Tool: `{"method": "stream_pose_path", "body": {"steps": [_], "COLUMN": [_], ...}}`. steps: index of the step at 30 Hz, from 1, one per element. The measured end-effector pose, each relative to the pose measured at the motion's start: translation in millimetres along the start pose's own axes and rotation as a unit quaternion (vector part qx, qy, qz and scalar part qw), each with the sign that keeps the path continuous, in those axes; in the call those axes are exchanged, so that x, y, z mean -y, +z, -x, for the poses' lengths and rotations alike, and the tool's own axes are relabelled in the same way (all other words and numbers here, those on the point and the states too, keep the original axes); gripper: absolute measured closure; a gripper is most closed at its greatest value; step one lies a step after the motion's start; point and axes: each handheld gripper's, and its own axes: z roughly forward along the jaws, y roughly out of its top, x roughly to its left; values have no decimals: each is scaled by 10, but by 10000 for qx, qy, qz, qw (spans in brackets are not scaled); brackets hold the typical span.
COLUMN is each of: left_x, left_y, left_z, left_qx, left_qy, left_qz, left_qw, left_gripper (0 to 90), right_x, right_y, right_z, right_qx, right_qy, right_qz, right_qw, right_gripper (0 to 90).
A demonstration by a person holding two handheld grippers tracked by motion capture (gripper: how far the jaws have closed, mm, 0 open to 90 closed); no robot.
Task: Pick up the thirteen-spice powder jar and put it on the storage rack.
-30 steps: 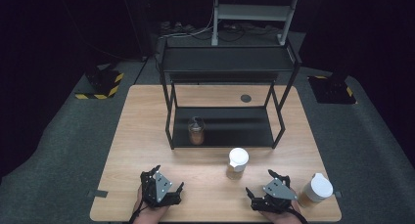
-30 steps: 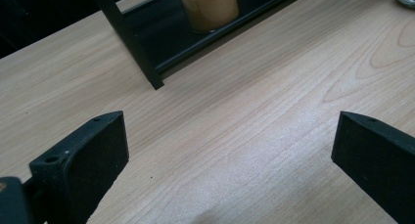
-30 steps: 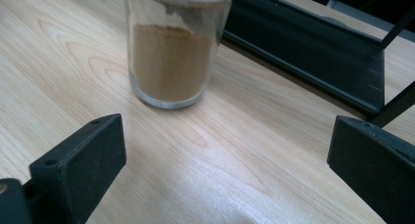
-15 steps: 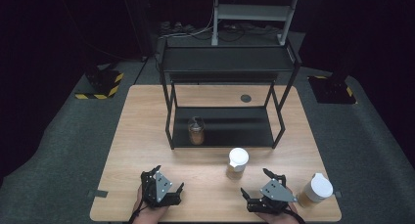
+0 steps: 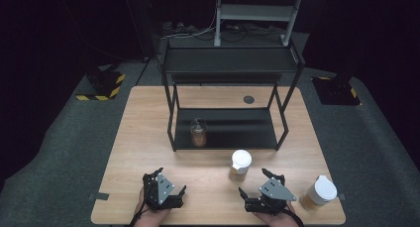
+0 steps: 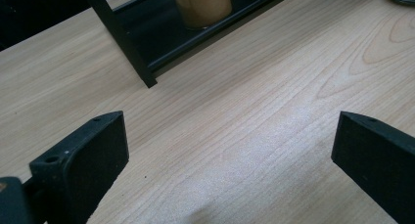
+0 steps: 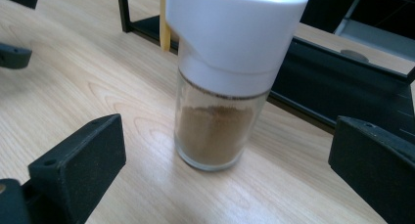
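A: Right tongs point(image 5: 258, 184) spread wide and gripping nothing, low over the near edge of the surface point(image 5: 148, 133), aimed at the white-capped spice jar point(image 5: 240, 165) just ahead. In the right gripper view that jar point(image 7: 226, 77) stands upright between the two jaws, touching neither, brown powder in the lower part of the glass.

B: And the left tongs point(image 5: 167, 182)?

A: Also wide open and empty, near the front left of the surface. The left gripper view has bare wood point(image 6: 254, 116) between the jaws.

B: Anything hard to read?

A: Plenty. The top of the jar's cap is cut off in the right gripper view. A second jar point(image 5: 198, 133) sits on the bottom level of the black rack point(image 5: 228, 63), and in the left gripper view its upper part is cropped away. A third, white-capped jar point(image 5: 318, 193) stands near the front right corner of the surface. No label or lettering that I can make out on any of them.

B: Room to move?

A: Open wood between the two tongs and ahead of the left one. The rack's front edge runs just behind the nearest jar. Beyond the surface, dark floor.
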Motion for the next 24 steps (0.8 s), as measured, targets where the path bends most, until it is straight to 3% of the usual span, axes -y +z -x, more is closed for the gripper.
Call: {"method": "stream_pose_path", "body": {"steps": [15,24], "left_x": [1,10], "left_y": [1,-3], "left_z": [-10,-12], "left_qx": [36,44], "left_qy": [17,22], "left_qz": [4,30], "left_qw": [10000,10000], "left_gripper": [7,7], "right_x": [-98,-89], "right_y": [163,263], "right_z": [-28,-8], "right_qx": [6,11], "right_qy": [-70,130], "right_qz": [2,60], "right_qw": [10000,9999], "right_gripper": [0,0]}}
